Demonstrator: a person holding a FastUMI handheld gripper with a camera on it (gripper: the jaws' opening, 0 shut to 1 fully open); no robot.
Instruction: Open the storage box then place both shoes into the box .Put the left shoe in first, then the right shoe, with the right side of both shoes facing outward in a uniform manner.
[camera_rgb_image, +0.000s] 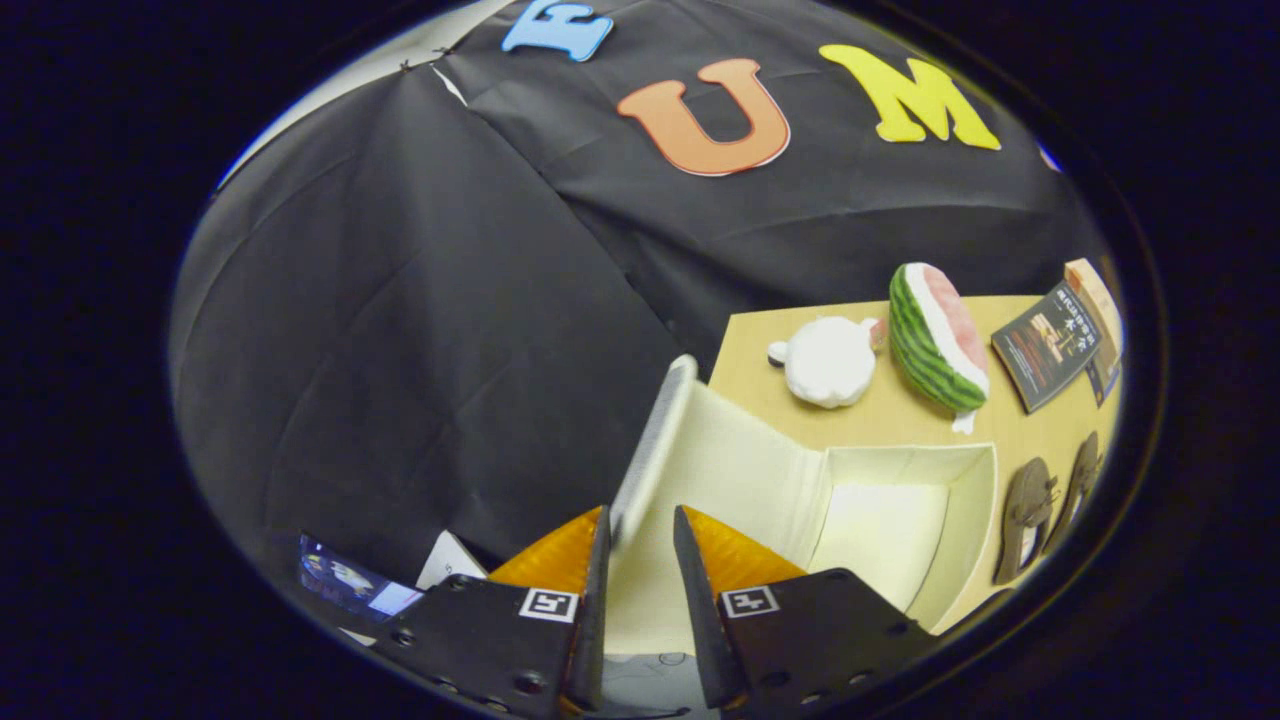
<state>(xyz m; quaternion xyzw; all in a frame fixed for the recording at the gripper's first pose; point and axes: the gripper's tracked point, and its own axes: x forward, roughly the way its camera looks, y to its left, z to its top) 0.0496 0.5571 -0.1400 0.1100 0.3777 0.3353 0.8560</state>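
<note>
Black cloth forms the booth wall behind a light wooden table (900, 420). On the table stands a cream storage box (880, 520), its interior exposed and its lid (655, 445) swung up on edge.

The gripper (640, 545) has its two fingers set a narrow gap apart, neither fully spread nor pressed together. The lower end of the raised lid sits in that gap, close against the left finger (598, 580); whether both fingers press on it cannot be told. The box cavity lies just ahead of and beyond the right finger (690, 580).

Two dark brown shoes (1030, 510) lie side by side on the table past the far end of the box, well clear of the fingers and outside the box.

Further back on the table: a white teapot-shaped item (830, 360), a watermelon slice (935, 335) just beside it, and a dark booklet (1050, 345) near the table's far corner.
</note>
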